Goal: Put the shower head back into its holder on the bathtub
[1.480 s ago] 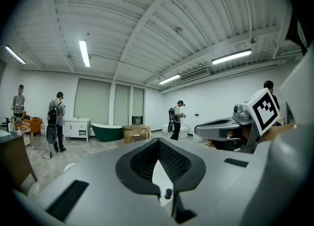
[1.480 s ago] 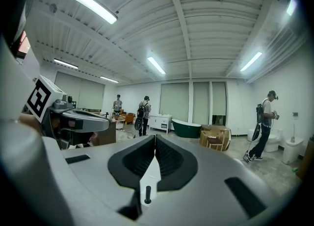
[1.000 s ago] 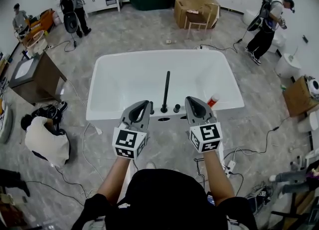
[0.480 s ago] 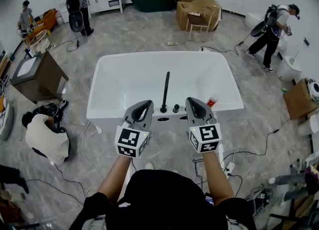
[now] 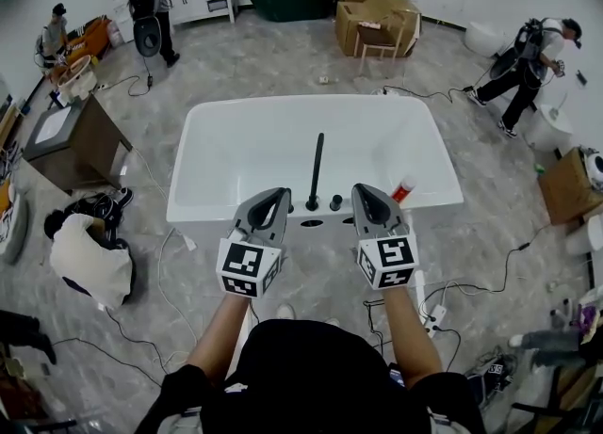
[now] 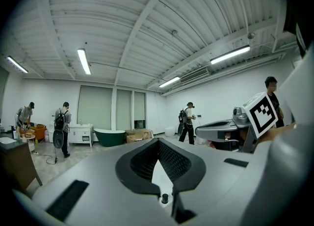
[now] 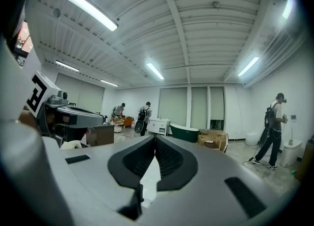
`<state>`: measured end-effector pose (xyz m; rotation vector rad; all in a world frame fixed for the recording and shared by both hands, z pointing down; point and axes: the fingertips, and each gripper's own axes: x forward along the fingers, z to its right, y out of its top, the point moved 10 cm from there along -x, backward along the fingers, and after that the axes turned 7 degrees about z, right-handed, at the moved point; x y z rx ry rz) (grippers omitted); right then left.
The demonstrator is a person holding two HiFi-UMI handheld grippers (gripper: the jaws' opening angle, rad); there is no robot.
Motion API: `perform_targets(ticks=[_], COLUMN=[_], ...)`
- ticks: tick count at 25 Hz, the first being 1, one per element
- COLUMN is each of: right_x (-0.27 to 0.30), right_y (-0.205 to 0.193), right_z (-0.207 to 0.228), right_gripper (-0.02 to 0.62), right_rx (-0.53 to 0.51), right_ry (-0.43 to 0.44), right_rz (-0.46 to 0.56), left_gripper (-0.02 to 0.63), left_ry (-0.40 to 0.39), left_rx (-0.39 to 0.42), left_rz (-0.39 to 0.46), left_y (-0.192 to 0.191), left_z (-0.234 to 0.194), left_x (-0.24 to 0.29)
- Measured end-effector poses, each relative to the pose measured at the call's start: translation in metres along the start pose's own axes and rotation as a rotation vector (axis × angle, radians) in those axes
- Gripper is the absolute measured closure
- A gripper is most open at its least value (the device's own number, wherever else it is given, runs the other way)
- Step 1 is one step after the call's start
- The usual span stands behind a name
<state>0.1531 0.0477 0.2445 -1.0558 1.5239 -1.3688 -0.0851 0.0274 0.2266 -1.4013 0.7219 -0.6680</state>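
Both grippers hover level by the near rim of the white bathtub (image 5: 207,217), side by side. The left gripper (image 5: 279,195) has its jaws pressed together on nothing, and the right gripper (image 5: 364,189) likewise. The slim black shower head (image 5: 316,168) stands at that rim between them (nothing touches it), beside a black knob (image 5: 334,202)
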Motion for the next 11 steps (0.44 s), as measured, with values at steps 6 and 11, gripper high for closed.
perform_targets(ticks=[6, 11], right_x=[0.0008, 0.0075], right_y=[-0.0004, -0.0030], right_z=[-0.0023, -0.0047], right_gripper=[0.574, 0.574], right_rx=[0.004, 0.008], right_ry=[0.005, 0.013], right_rz=[0.000, -0.003], left_gripper=[0.592, 0.592], left_ry=[0.006, 0.010], left_rx=[0.001, 0.002], left_rz=[0.000, -0.010], left_y=[0.0008, -0.0034], left_z=[0.0017, -0.0022], left_x=[-0.0026, -0.0009])
